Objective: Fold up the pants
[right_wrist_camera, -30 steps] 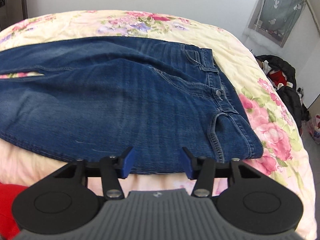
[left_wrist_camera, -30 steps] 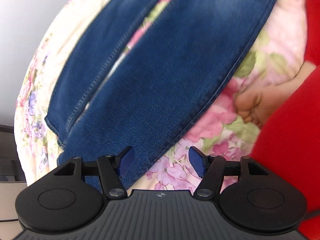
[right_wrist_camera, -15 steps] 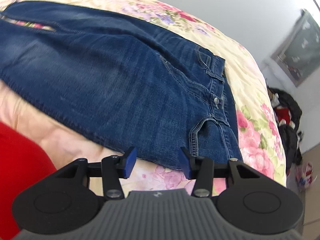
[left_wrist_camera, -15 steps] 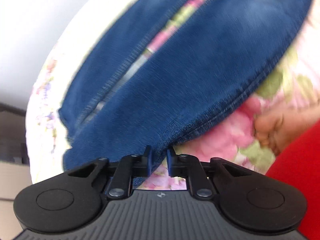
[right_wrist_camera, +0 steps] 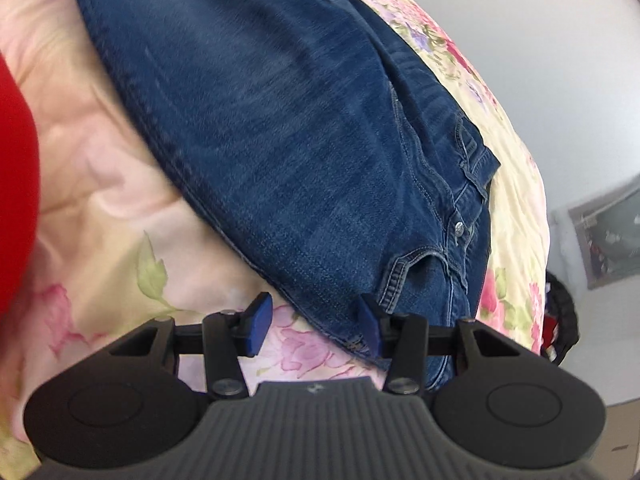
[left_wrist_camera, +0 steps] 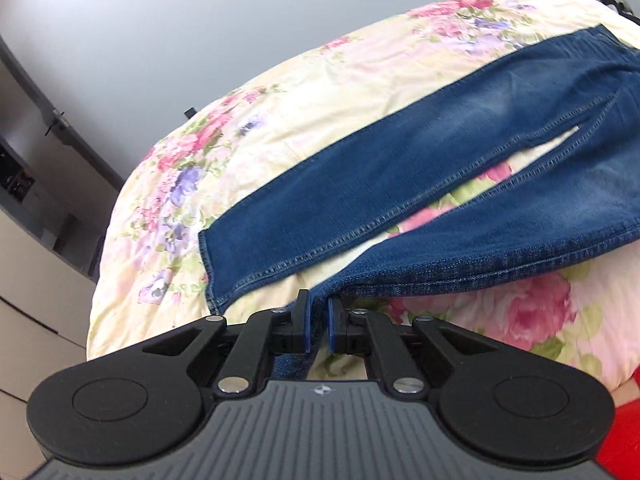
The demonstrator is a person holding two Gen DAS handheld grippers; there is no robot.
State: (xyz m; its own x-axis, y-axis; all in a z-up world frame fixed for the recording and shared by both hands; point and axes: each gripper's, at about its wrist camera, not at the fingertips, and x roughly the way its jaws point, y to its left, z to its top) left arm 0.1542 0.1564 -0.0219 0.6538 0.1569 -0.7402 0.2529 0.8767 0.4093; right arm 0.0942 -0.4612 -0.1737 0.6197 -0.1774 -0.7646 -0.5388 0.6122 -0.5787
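Blue denim pants (left_wrist_camera: 400, 168) lie flat on a floral bedspread (left_wrist_camera: 280, 92), the two legs slightly apart. My left gripper (left_wrist_camera: 318, 320) is closing its jaws on the hem end of the near leg (left_wrist_camera: 500, 236); denim is pinched between the blue pads and that end is lifted off the bed. In the right wrist view the pants (right_wrist_camera: 280, 120) show their waistband (right_wrist_camera: 472, 184) and button (right_wrist_camera: 459, 227). My right gripper (right_wrist_camera: 314, 322) stands open low over the near side seam by the waist, with the denim edge between its fingers and the pads apart from it.
A red sleeve (right_wrist_camera: 16, 180) fills the left edge of the right wrist view. A dark door frame (left_wrist_camera: 60, 128) and pale cabinets (left_wrist_camera: 24, 280) stand beyond the bed's left end. A dark heap of clothes (right_wrist_camera: 560, 320) lies past the bed's right side.
The left gripper has shut on the near leg's hem, rolled and risen with it. The right gripper has rolled and dropped toward the waist edge, staying open.
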